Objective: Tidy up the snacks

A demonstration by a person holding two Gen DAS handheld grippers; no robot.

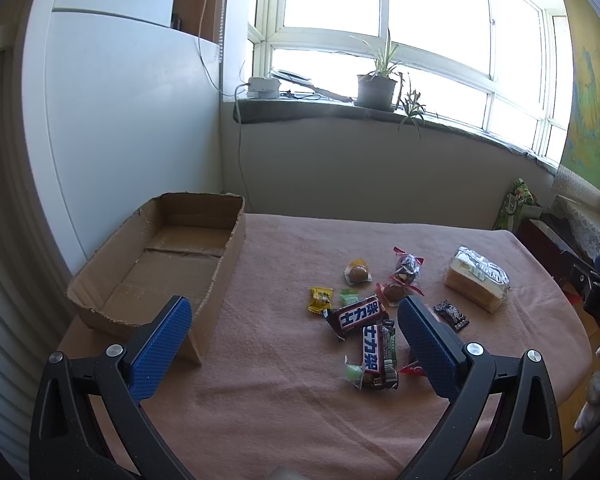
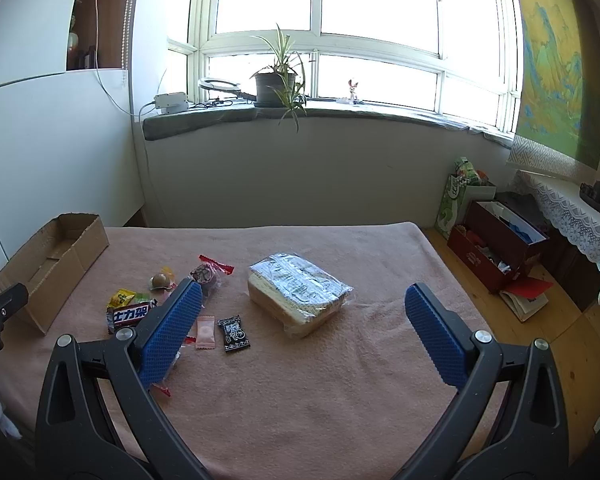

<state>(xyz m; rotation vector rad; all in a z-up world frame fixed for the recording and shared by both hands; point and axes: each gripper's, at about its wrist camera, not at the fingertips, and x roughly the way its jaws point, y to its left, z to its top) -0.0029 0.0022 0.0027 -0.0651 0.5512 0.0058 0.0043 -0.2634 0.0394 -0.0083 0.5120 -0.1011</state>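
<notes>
- Where the pink cloth covers the surface [image 2: 340,400], the snacks lie loose in a cluster, none of them in the cardboard box [image 1: 168,264].
- 2 chocolate bars [image 1: 358,316] with white lettering lie touching, one angled across the top of the other, near the middle of the left wrist view.
- A yellow candy [image 1: 320,299] and a small green candy [image 1: 348,297] sit just beside the upper bar; another green candy [image 1: 354,372] lies at the lower bar's end.
- A round brown sweet in clear wrap [image 1: 358,273] and a red-trimmed packet of dark sweets [image 1: 407,266] lie behind the bars.
- A small black packet [image 2: 234,334] and a pale pink sachet [image 2: 205,332] lie side by side, apart from each other, between the cluster and the bread.
- A wrapped loaf of sliced bread [image 2: 298,294] lies on its own to the right of the cluster.
- The box stands open-topped at the surface's left edge, well apart from the bread, with nothing visible inside.
- The left tongs [image 1: 296,346] hover spread wide with nothing between the blue pads; one pad overlaps the box's near corner in view, the other the cluster's right side.
- The right tongs [image 2: 302,336] also hang wide apart and hold nothing, the bread showing between them.
- A potted plant [image 2: 278,80] stands on the windowsill beyond.
</notes>
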